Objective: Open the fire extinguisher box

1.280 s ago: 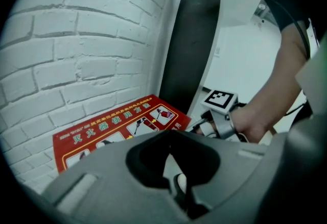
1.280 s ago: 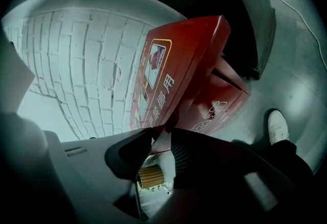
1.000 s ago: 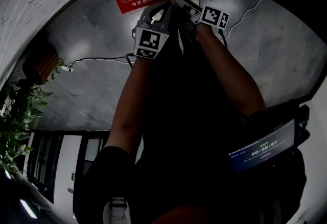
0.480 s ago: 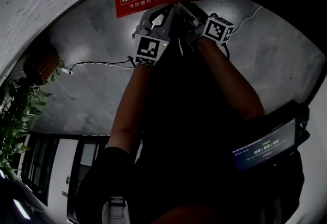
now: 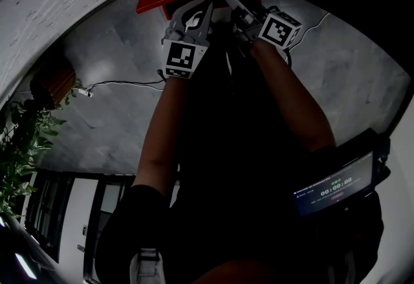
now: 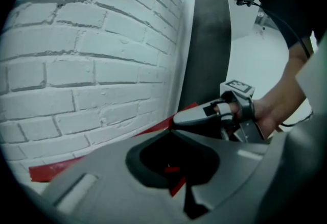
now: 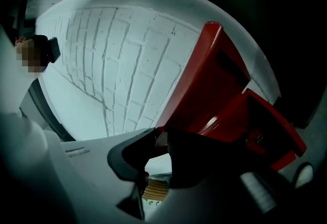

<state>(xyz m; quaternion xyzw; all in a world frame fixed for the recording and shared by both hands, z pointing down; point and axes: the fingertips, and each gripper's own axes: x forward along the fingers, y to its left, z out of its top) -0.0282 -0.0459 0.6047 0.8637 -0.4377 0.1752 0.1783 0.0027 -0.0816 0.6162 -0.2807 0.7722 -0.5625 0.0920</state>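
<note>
- Fire extinguisher box (image 7: 204,80), red, stood hard against the white brick wall (image 6: 92,54).
- The left gripper (image 6: 171,133) had its fingers drawn together on the front edge of the lid (image 6: 102,152), with red showing in the hollow behind the tips.
- The right gripper (image 7: 158,136), just beside it, had its fingers nipped on that same edge, only a sliver of red between them.

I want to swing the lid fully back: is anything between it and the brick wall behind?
Nothing visible does. The right hand-held gripper is shut on the edge of the lid, and between the raised lid and the white brick wall there is only open space.
</note>
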